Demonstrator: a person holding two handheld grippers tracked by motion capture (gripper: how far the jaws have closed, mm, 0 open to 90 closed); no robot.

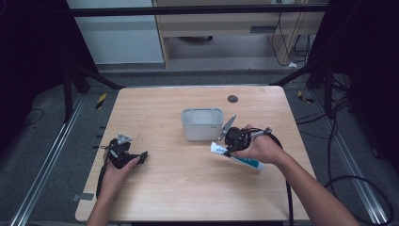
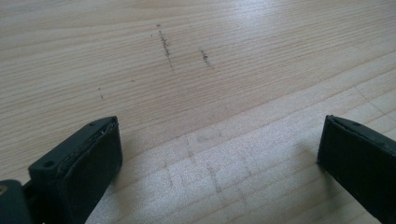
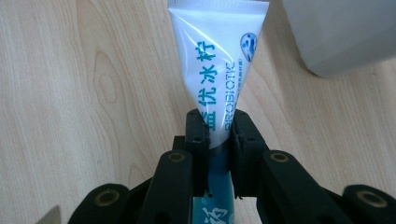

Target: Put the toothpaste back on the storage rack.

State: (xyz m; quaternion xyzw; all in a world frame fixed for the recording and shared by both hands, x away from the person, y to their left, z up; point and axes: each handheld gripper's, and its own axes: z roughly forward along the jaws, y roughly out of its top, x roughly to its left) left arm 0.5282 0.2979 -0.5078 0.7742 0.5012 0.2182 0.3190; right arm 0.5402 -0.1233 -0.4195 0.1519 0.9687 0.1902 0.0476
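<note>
While the right gripper [image 3: 217,140] clamps a white-and-teal tube [image 3: 217,60], its two black jaws press on the tube's sides near the middle, where the white part meets the teal. In the right gripper view the tube runs up the centre of the frame, its flat crimped end at the top edge and its teal part passing down between the jaws to the bottom edge. A pale grey bin [image 3: 345,32] fills the upper right corner there, close beside the tube's end but apart from it.

In the high view the right gripper [image 1: 231,141] sits right of centre, held by the person's right hand [image 1: 259,148], and the tube [image 1: 244,160] slants from just below the bin's [image 1: 202,123] lower right corner down toward the right, passing under the hand. The bin stands upright at the middle of the wooden table [image 1: 188,188], its open top showing.

The left gripper [image 1: 136,157] lies in the lower left part of the high view, held low by the left hand [image 1: 115,176], well apart from the bin and the tube. In the left gripper view its jaws stand wide, one at the lower left and one at the lower right, with bare table [image 2: 210,93] between them and some faint dark scuff marks [image 2: 164,44] in the upper middle.
</note>
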